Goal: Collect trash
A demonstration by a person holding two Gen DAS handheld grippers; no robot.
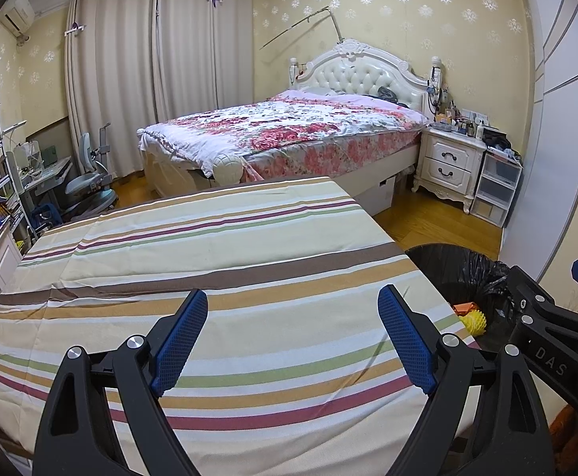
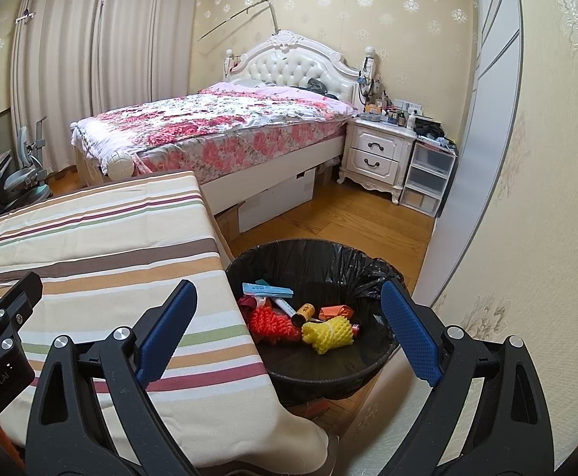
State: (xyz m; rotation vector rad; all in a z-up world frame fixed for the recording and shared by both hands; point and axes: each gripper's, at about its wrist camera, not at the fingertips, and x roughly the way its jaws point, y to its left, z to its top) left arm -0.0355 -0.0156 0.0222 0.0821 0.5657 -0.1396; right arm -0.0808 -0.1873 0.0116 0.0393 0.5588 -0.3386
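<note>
A round trash bin (image 2: 328,373) lined with a crinkled black bag (image 2: 352,273) stands on the wooden floor just right of the striped desk (image 2: 110,261), its rim close against the desk's edge. Inside lies a small heap of trash: a yellow foam net (image 2: 326,335) nearest, a red foam net (image 2: 273,323) to its left, an orange wrapper (image 2: 338,311) behind, a small brown cylinder (image 2: 304,313), a white tube (image 2: 285,305) and a pale blue slip (image 2: 267,288) at the far side.
</note>
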